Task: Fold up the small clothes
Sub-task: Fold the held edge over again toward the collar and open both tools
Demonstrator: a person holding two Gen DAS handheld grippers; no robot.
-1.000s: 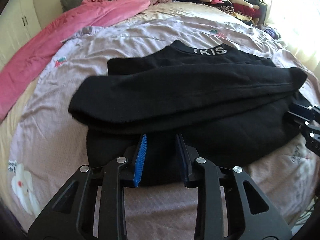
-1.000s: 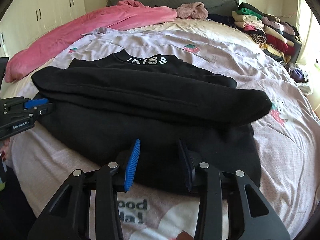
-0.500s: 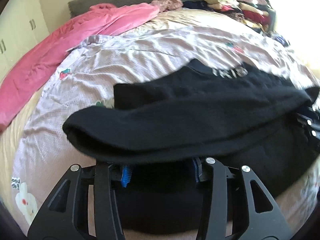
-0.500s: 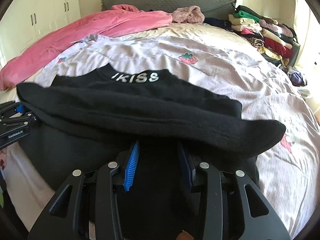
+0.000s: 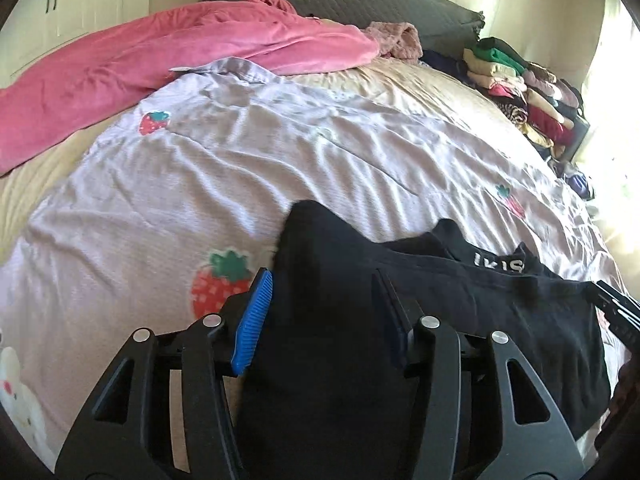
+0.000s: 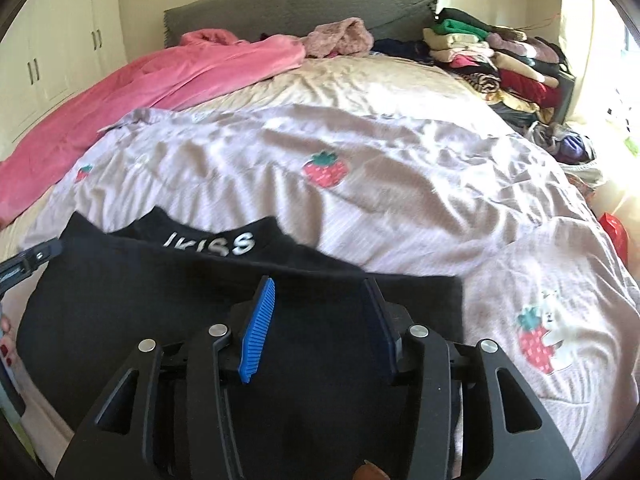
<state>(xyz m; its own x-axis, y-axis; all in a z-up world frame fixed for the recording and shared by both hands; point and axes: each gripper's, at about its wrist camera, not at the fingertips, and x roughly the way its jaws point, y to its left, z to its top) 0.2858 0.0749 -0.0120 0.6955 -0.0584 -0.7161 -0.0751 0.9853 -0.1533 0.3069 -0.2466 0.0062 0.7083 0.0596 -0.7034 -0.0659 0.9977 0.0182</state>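
**Hem brought up to collar; both tools letting go**

Bedroom, mid-fold. A sec ago the black top (image 6: 200, 312) lay flat w/ its sleeves crossed over the body, hem nearest me. Now I've carried the bottom edge up & over toward the neckline, so the "IKISS" collar band (image 6: 212, 243) barely peeks past the folded cloth. My read: the lengthwise halving is basically done, & the top is close to a finished bundle, pending a tidy.

The top sits on the strawberry-print duvet (image 6: 400, 200) at the near edge of the bed, well apart from the pink blanket (image 5: 160, 60) & the stack of folded clothes (image 6: 500, 64) by the headboard.

Left tool (image 5: 326, 312): jaws opening, about half spread, black fabric lying between them; pads no longer look pressed on it. Right tool (image 6: 322, 316): same story — jaws opening, roughly half spread, cloth under & between, no visible pinch. From the right wrist view the left tool's tip shows at the top's far-left edge.

Next, I'd judge, both tools need to clear the cloth w/o dragging the fold back.
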